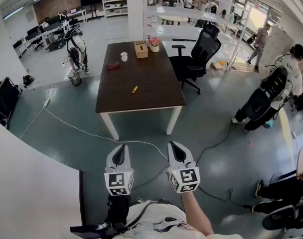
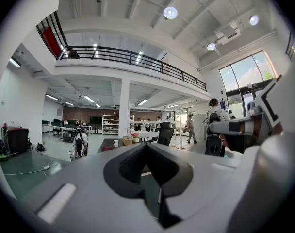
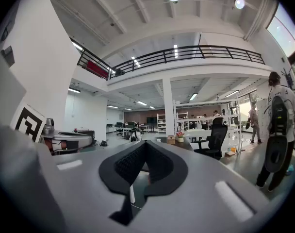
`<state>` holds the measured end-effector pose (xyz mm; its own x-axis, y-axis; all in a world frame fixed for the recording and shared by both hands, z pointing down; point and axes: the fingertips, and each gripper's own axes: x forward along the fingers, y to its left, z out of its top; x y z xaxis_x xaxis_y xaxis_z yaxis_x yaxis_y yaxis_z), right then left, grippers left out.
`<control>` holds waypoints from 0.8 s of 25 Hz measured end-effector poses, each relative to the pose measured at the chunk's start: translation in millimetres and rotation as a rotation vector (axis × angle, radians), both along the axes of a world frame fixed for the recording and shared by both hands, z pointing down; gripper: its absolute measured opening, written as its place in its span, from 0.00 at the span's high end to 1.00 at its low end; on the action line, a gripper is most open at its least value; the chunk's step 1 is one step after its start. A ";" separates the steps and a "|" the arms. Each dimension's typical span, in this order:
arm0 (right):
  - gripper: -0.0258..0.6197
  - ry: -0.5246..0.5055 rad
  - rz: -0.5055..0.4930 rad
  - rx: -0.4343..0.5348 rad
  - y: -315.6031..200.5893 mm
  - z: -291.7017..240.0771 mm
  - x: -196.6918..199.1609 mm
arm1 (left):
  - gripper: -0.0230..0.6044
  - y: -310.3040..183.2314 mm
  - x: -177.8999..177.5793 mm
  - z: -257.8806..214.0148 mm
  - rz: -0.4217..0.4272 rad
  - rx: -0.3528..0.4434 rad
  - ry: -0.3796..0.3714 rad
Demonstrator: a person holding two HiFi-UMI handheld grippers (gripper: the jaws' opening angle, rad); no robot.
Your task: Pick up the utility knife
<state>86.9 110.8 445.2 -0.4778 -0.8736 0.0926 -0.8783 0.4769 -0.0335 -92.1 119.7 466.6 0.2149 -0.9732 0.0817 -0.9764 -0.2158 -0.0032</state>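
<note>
Grey-green polished floor [image 1: 211,133] of a large open office is being seen from above. One rectangular table [image 1: 156,98], dark brown on top with white legs, is being shown at 12 o'clock, well ahead of the grippers. One utility knife [image 1: 134,89], a small yellow sliver, is being left lying flat near the middle of the tabletop, apart from everything else on it.

Four other things are being kept toward the table's far end: one white cup [image 1: 123,57] at 11 o'clock of the knife, one flat red object [image 1: 113,66] just left of the cup, one square light-wood box [image 1: 140,49] at 12 o'clock, and one small pot of pink flowers [image 1: 154,45] beside the box. One black mesh office chair [image 1: 201,54] is being shown at 2 o'clock of the table. One thin white cable [image 1: 91,132] is being trailed across the floor between table and grippers.

Two grey plastic grippers are being held side by side at 6 o'clock, low over the floor, each bearing one cube with square markers. The left gripper [image 1: 122,147] is being held with its ribbed black pads pressed together, nothing between them. The right gripper [image 1: 172,144] is likewise being held closed and empty.
</note>
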 end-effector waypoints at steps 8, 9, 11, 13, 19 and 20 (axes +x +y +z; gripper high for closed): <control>0.96 -0.006 -0.003 -0.001 1.7 1.0 -5.0 | 0.98 -0.9 -2.2 3.7 0.003 -0.010 0.004; 0.96 -0.004 -0.002 -0.001 1.8 0.7 -5.3 | 0.98 -1.0 -1.9 3.7 0.005 -0.011 0.005; 0.96 0.000 0.001 -0.002 2.1 1.1 -6.1 | 0.98 -0.6 -2.4 4.1 0.008 -0.013 0.008; 0.96 0.001 0.007 -0.005 1.3 2.8 -6.6 | 0.98 -0.5 -4.5 5.6 0.008 -0.015 0.011; 0.96 -0.016 0.014 -0.026 -3.4 6.6 -10.2 | 0.98 -0.4 -11.3 12.3 0.011 -0.035 0.016; 0.96 -0.016 0.013 -0.027 -3.1 7.2 -12.0 | 0.98 0.1 -12.9 14.7 0.011 -0.039 0.017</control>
<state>74.9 107.7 452.4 -0.4681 -0.8770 0.1089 -0.8837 0.4642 -0.0600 -105.0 119.8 481.3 0.2271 -0.9670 0.1158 -0.9739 -0.2260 0.0225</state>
